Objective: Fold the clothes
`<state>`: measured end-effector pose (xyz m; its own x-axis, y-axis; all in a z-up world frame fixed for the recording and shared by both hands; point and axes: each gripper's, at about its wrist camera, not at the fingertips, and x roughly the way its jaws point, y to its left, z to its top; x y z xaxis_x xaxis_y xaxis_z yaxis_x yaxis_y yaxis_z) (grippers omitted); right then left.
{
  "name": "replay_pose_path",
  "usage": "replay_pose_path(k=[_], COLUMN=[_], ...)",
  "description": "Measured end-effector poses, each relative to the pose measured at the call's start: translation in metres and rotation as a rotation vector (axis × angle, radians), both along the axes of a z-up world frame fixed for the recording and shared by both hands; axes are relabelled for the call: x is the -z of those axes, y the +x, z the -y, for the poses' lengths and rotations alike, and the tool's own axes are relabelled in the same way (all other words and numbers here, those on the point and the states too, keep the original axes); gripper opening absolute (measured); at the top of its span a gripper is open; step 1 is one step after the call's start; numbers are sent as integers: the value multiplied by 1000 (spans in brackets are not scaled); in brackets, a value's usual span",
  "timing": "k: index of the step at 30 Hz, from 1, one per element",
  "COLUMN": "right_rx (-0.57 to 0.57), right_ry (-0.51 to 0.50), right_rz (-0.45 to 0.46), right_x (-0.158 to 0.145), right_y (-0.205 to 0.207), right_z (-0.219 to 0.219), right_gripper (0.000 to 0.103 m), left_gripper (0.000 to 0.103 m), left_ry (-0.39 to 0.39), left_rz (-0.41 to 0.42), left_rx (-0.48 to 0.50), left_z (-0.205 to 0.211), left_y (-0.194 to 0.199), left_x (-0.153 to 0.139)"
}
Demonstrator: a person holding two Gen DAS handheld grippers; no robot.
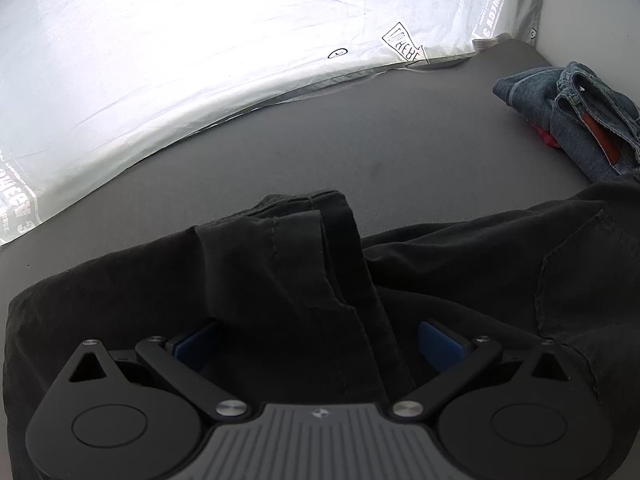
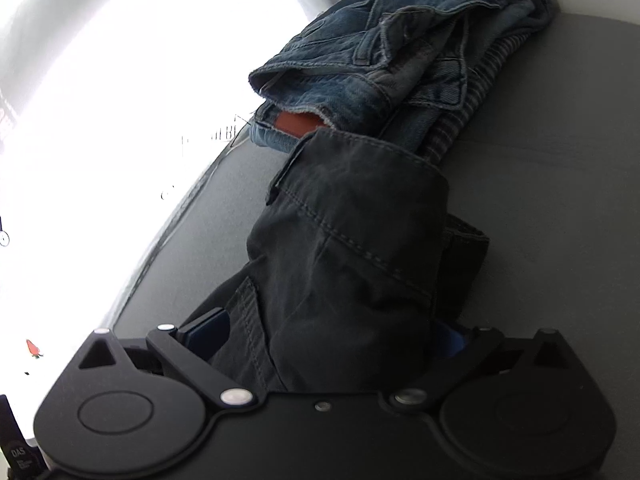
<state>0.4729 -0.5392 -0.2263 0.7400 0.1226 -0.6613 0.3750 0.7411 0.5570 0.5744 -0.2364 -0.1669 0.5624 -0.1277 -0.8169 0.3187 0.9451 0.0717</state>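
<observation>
The left claw (image 1: 320,342) stands spread, its two blue pads (image 1: 438,342) wide apart, with a bunched fold of the black trousers (image 1: 280,280) rising between them. The cloth fills the gap, but whether the pads press on it cannot be told; they look apart from the fabric at their tips. From that fold the black trousers run out both ways: a flat stretch to the left that lies on the grey surface (image 1: 320,136), and a wider stretch to the right with a stitched pocket outline. Beyond the black cloth the grey surface is bare up to a white printed sheet (image 1: 180,40) along its far edge. At the far right lies a crumpled pair of blue jeans (image 1: 580,120), apart from the claw, with a bit of red showing beneath.

The right claw (image 2: 328,340) is also spread around a thick roll of the black trousers (image 2: 352,240), which covers most of the right pad and leaves the left blue pad (image 2: 208,332) partly visible. The fabric extends straight ahead of the claw, ending in a stitched hem or waistband edge. Just past that edge, touching or overlapping it in this view, sits the heap of blue jeans (image 2: 400,40), resting on the grey surface (image 2: 540,160) beside the white sheet (image 2: 120,80).
</observation>
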Motion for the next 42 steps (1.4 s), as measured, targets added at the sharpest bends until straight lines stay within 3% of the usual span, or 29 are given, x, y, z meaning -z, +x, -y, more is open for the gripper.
replay_pose_path(k=[2, 5, 7, 9, 11, 15, 21, 24, 28, 30, 32, 33, 35, 36, 38, 40, 42], right_rx=[6, 34, 55, 63, 50, 18, -139, -271, -546, -781, -971, -1014, -1029, -1036, -1036, -1007, -950], right_ry=[-40, -155, -186, -215, -280, -459, -779, -910, -999, -1106, -1204, -1224, -1197, -1150, -1051, -975, -974], right_rz=[-29, -81, -78, -94, -86, -4, 231, 381, 471, 383, 226, 200, 246, 257, 281, 309, 340], right_x=[-3, -9, -9, -19, -36, -80, -148, -156, -108, -60, -19, -8, -15, -25, -49, -74, -93], right_y=[5, 6, 2, 3, 2, -15, -43, -56, -78, -87, -97, -103, -115, -117, -120, -126, -132], right_z=[-6, -18, -21, -24, -33, -70, -203, -295, -423, -487, -529, -535, -526, -518, -500, -481, -459], right_gripper=[99, 74, 54, 40, 34, 30, 28, 28, 29, 39, 37, 40, 49, 64, 80, 81, 86], left_gripper=[103, 103, 103, 103, 103, 103, 103, 103, 103, 103, 103, 103, 103, 103, 103, 103, 103], left_ry=[8, -1, -48, -186, -331, -446, -389, -385, -327, -299, -307, -321, -352, -360, -374, -378, -376], left_rz=[2, 3, -20, -52, -21, 70, 261, 331, 351, 325, 284, 272, 254, 245, 223, 208, 203], left_rx=[3, -1, -49, -127, -203, -326, -487, -558, -653, -702, -756, -773, -804, -809, -795, -759, -714], left_z=[0, -1, -7, -25, -53, -108, -193, -238, -299, -323, -346, -353, -367, -369, -367, -358, -347], left_y=[-1, -2, -1, -4, -18, -67, -152, -196, -241, -256, -270, -274, -280, -279, -270, -257, -242], left_x=[0, -1, -7, -22, -42, -76, -126, -141, -140, -130, -118, -113, -105, -101, -96, -93, -93])
